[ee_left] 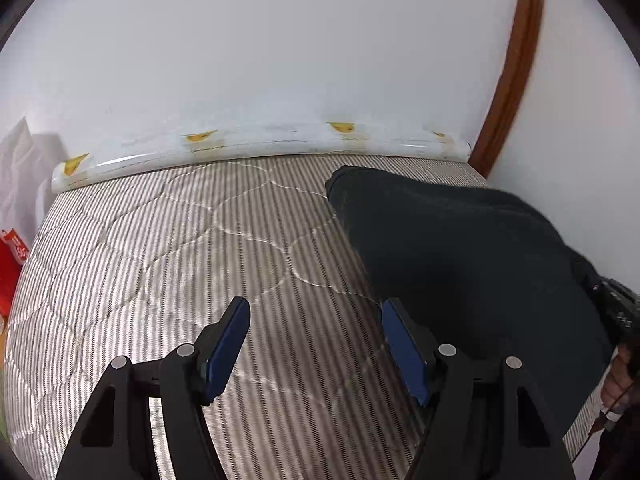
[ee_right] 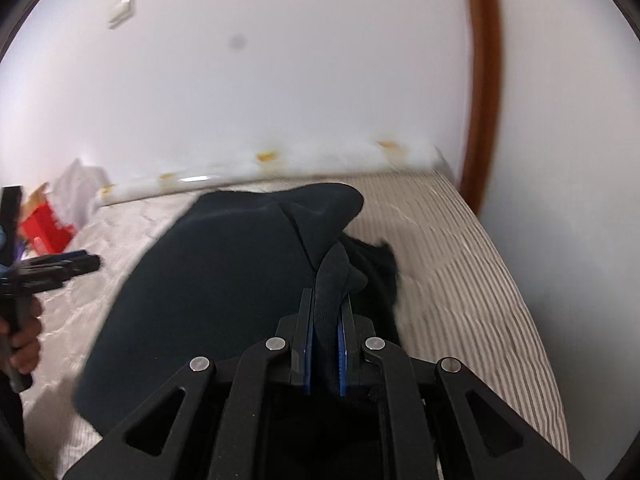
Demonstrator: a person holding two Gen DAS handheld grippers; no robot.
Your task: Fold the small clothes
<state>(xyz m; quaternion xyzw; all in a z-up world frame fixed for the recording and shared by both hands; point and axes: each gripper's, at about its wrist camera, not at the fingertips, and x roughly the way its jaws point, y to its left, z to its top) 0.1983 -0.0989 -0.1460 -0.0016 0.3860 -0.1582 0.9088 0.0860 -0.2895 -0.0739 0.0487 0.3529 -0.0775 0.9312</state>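
On the striped mattress [ee_left: 200, 260], the dark garment [ee_right: 224, 272] hangs from the right hand-held gripper [ee_right: 326, 344], clenched on 1 edge. The left hand-held gripper [ee_left: 316, 344] waits released beside it. That narrow pinch could slip, dropping the fold crooked.

No words or numbers can be read here. The red packet [ee_left: 10, 272], far off to the left of the left gripper [ee_left: 316, 344], has some white marks on it, but they are too small and blurry to make out.
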